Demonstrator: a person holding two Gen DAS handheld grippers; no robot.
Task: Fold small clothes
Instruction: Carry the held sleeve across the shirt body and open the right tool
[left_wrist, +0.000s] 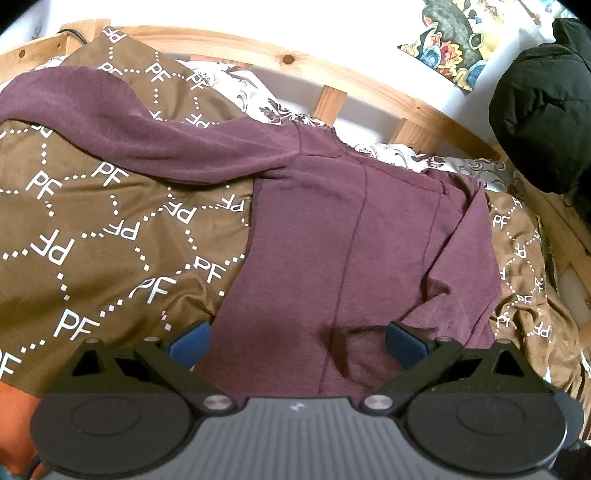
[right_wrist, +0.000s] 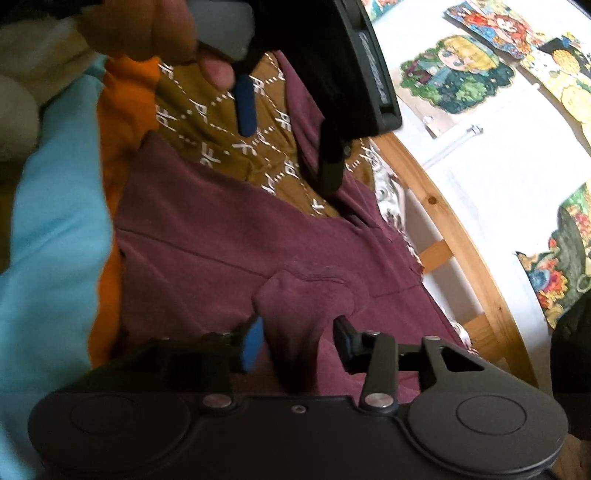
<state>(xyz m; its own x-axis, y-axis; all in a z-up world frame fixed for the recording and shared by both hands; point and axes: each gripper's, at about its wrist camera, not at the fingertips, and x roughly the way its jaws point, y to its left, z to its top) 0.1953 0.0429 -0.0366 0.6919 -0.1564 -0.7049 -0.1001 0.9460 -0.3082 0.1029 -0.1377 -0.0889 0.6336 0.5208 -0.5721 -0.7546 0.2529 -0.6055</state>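
A maroon long-sleeved shirt (left_wrist: 354, 236) lies spread on a brown bedspread printed with "PF" (left_wrist: 92, 229). One sleeve (left_wrist: 110, 122) stretches away to the far left. My left gripper (left_wrist: 299, 341) stands wide open low over the shirt's near hem, with its blue pads (left_wrist: 190, 341) on either side of the cloth. In the right wrist view my right gripper (right_wrist: 297, 341) is partly open. A bunched fold of the maroon shirt (right_wrist: 306, 295) stands between its fingers, and a gap shows at the right pad. The left gripper (right_wrist: 288, 157), held by a hand (right_wrist: 147, 33), hangs above the shirt's far side.
A wooden bed rail (left_wrist: 332, 74) curves along the far side by a white wall with colourful pictures (right_wrist: 458, 81). A black garment (left_wrist: 543, 110) hangs at the right. Orange cloth (right_wrist: 125, 110) and light-blue cloth (right_wrist: 55, 221) lie beside the shirt. A patterned white sheet (left_wrist: 236, 85) shows by the rail.
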